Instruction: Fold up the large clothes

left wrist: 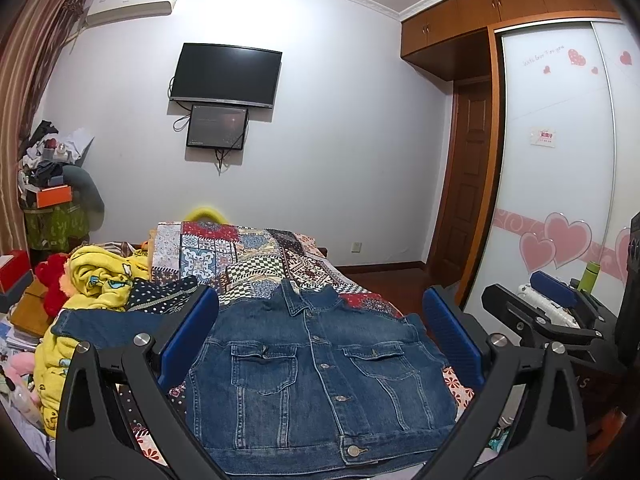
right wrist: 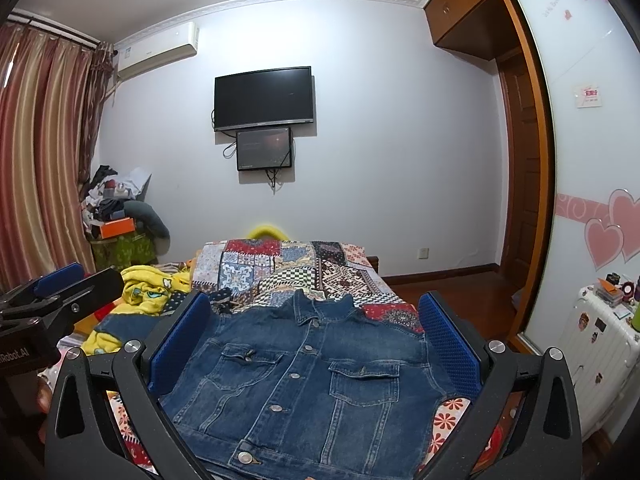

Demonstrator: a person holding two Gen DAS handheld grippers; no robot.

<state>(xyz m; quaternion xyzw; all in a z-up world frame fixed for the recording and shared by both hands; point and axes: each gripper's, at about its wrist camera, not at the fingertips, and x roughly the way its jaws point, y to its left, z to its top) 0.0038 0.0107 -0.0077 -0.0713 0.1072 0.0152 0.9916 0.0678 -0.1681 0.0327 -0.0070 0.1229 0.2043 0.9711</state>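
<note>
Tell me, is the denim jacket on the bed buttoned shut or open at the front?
Buttoned shut. The denim jacket lies front-up on the patchwork bedspread, its two front edges meeting along the row of metal buttons, with no lining showing between them.

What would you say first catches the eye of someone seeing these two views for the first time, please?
The blue denim jacket dominates, spread front-up and buttoned on the patchwork bedspread, framed by the open left gripper and, in the other view, the open right gripper. One sleeve reaches left toward a crumpled yellow garment. On the far wall hangs a dark television with a smaller screen beneath it.
</note>
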